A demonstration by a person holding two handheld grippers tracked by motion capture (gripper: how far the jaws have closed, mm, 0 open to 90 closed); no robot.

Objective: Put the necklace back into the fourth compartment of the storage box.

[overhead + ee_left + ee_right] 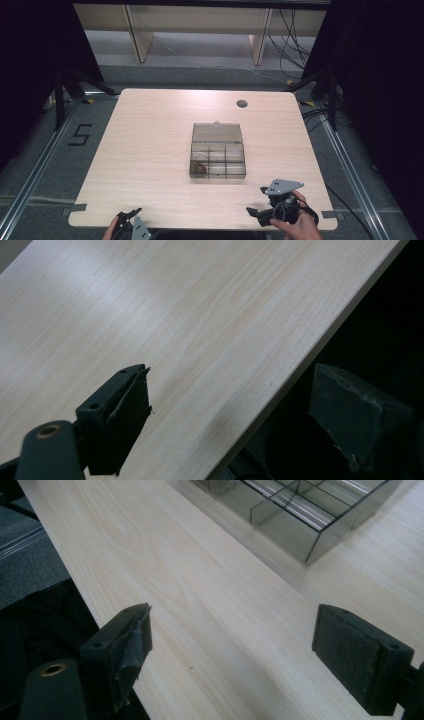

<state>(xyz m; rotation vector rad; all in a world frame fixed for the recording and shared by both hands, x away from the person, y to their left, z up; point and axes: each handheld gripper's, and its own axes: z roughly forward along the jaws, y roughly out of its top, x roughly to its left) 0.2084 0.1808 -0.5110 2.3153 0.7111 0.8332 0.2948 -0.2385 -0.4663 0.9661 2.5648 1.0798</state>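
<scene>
Spread jaws, two grippers (131, 220) (260, 202), one box (218, 157)

In front of me a pale wooden table (150, 150) with a round cable hole (242, 104) near its far edge — past it, grey carpet (200, 62), tangled cables (295, 45) — a "5" (80, 135) marked on the floor.

A lab or recording studio: black curtains (30, 60) flank the worktop (150, 150), floor rails (30, 175), loose cables (295, 45) (a taped "5" (80, 135) marks the floor).
</scene>
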